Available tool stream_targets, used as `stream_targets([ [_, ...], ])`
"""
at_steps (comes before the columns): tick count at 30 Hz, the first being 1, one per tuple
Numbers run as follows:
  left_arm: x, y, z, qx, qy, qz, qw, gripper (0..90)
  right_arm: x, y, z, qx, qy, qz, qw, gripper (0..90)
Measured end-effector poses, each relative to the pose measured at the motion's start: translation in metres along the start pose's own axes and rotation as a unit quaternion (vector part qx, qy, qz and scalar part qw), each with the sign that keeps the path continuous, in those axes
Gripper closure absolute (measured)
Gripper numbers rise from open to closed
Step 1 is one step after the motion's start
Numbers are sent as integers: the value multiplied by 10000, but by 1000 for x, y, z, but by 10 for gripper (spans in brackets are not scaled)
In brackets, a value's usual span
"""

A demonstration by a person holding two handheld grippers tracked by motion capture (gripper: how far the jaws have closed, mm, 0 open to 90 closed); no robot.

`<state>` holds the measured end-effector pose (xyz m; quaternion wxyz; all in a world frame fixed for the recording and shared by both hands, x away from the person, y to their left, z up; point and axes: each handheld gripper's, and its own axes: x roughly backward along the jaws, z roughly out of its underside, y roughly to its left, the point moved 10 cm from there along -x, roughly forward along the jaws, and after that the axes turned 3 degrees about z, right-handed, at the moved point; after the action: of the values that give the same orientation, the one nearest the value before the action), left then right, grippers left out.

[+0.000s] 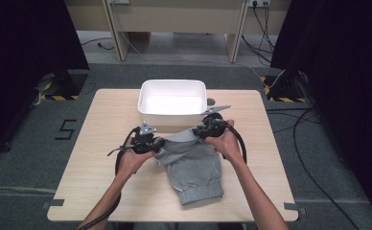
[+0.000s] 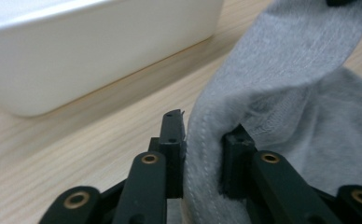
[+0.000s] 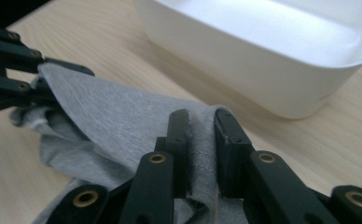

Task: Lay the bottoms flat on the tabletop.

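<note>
A grey knit garment with a ribbed hem lies on the wooden table. Its far edge is lifted and stretched between the two grippers. My left gripper grips the left end of that edge; in the left gripper view the cloth fills the gap between the jaws of the gripper. My right gripper pinches the right end, with a fold of the fabric between the jaws of the gripper. The left gripper also appears far left in the right gripper view.
A white rectangular tub stands just beyond the grippers at the table's far middle, seen close in both gripper views. Cables trail from both grippers. Dark stands and cables flank the table on the floor.
</note>
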<state>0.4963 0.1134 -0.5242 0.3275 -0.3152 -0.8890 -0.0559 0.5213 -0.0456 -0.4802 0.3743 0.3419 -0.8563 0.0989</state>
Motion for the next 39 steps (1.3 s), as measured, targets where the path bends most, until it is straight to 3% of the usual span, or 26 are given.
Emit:
stream_targets([
  [3,-7,9,12,153,155,-63,9997,622,-14,0,7,-32,276,21,9996,617],
  [5,-7,12,18,248,195,-77,9995,578,-17,0,9,-35,315,96,9995,551],
  [9,2,18,18,357,105,-145,9992,478,-1,-3,6,7,139,397,9991,472],
  [14,20,8,0,193,-168,-104,9996,446,25,13,14,-32,-151,217,9996,462],
  [15,22,4,-3,81,-177,-109,9998,445,26,17,17,1,-163,168,9997,462],
  [20,19,-14,-14,-84,-284,-27,9996,440,24,47,51,177,-19,-158,9997,454],
  [23,7,-25,-12,-167,-161,112,9997,441,19,63,72,241,73,-339,9991,452],
  [25,-7,-29,-8,-79,-60,254,9996,444,19,73,81,237,80,-504,9984,452],
  [27,-19,-26,-3,34,128,267,9996,449,19,86,94,211,89,-705,9972,454],
  [29,-28,-23,2,145,290,254,9992,451,18,95,108,290,168,-737,9967,457],
  [32,-37,-15,8,194,421,141,9988,469,13,98,128,487,423,-684,9956,456],
  [39,-35,-9,26,140,563,132,9982,497,12,89,152,354,480,-680,9959,465],
])
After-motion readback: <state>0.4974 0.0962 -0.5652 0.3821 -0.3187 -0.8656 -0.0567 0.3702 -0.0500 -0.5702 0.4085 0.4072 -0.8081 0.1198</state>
